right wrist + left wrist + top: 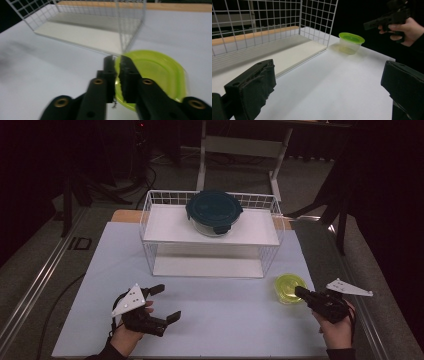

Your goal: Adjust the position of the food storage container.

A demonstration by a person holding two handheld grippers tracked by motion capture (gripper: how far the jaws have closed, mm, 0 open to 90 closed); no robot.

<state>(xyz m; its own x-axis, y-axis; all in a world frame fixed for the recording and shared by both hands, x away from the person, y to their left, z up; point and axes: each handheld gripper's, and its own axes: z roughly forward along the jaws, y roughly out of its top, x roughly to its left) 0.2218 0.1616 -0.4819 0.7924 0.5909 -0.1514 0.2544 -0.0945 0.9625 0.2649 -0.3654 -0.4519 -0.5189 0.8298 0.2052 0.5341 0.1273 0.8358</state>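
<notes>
We hold our right gripper [301, 293] low over the near right of the white table [225, 315], its jaws reaching forward and left from our right hand [336, 322], clamped together on the near rim of the green-lidded tub [290, 287]. In the right gripper view the pads pinch the edge of the lid [155, 75] between them. The tub stands upright on the table, just off the right front corner of the wire rack [212, 232]; it is round, so it shows no long axis, and its lid faces up. Our left gripper [167, 303] rests at the near left, well apart from the tub, jaws spread wide with nothing between them, pointing right across the table toward the tub. On the rack's upper shelf sits a glass bowl with a dark lid [214, 211]. The stretch of table between our two grippers lies bare
</notes>
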